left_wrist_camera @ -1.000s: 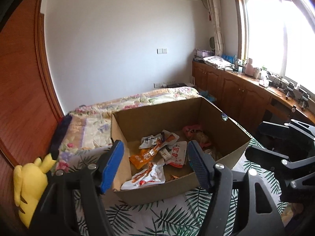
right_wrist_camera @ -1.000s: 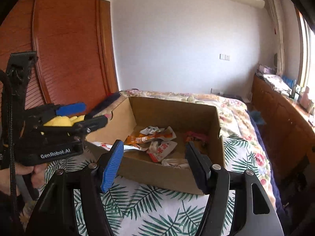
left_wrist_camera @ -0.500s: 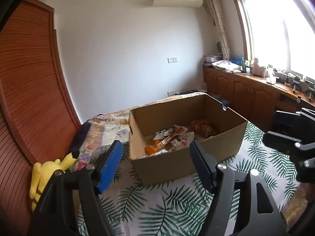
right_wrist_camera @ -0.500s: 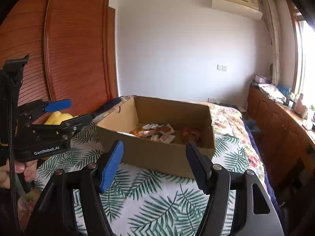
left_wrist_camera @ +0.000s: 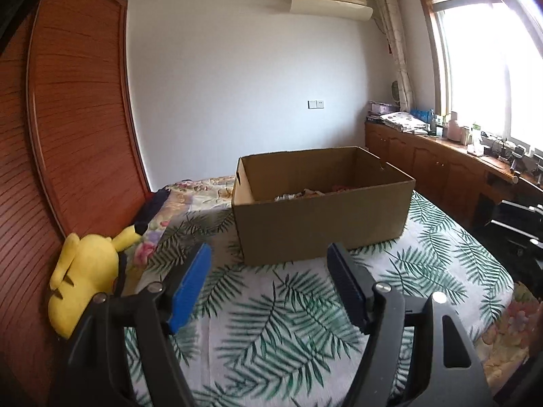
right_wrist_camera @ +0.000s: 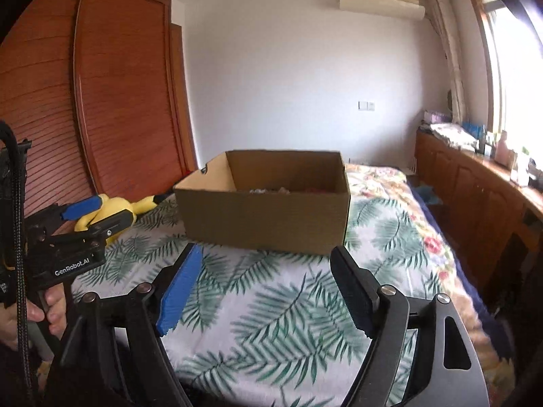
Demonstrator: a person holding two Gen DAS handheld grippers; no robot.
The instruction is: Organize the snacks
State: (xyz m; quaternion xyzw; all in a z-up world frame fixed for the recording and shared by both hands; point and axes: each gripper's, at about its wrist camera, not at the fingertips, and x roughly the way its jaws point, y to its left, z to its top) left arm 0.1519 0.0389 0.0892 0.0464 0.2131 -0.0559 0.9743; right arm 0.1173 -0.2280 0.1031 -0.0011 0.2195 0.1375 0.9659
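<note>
Left wrist view puts your left gripper (left_wrist_camera: 268,285) at the bottom centre of the frame, its two blue-padded fingers (left_wrist_camera: 190,286) spread wide with nothing between them, hanging over the palm-leaf bedspread (left_wrist_camera: 278,325). Above the fingers, at mid-frame, the open cardboard box (left_wrist_camera: 322,224) stands on that bedspread, well apart from the fingertips. Over its near wall you see only the tops of the snack packets (left_wrist_camera: 305,194) lying on the box floor; what they are is too small to tell. At the left edge a yellow plush toy (left_wrist_camera: 85,271) lies against the wooden wardrobe door (left_wrist_camera: 78,108). Along the right side runs a wooden counter (left_wrist_camera: 451,156) under the bright window (left_wrist_camera: 492,68), and an air conditioner (left_wrist_camera: 329,0) hangs at upper centre.

Right wrist view shows your right gripper (right_wrist_camera: 264,288) low in the frame, likewise released, its fingers (right_wrist_camera: 180,288) parted and holding nothing above the same bedspread (right_wrist_camera: 288,322). The cardboard box (right_wrist_camera: 268,217) sits just above centre, one corner turned toward you, with a sliver of packets (right_wrist_camera: 278,190) showing over the rim. At the left edge your left gripper (right_wrist_camera: 98,213) appears from the side, blue-tipped fingers apart, with your left hand (right_wrist_camera: 40,312) wrapped round its handle at lower left. The plush toy (right_wrist_camera: 115,208) lies behind those fingers, beside the box's left corner.
</note>
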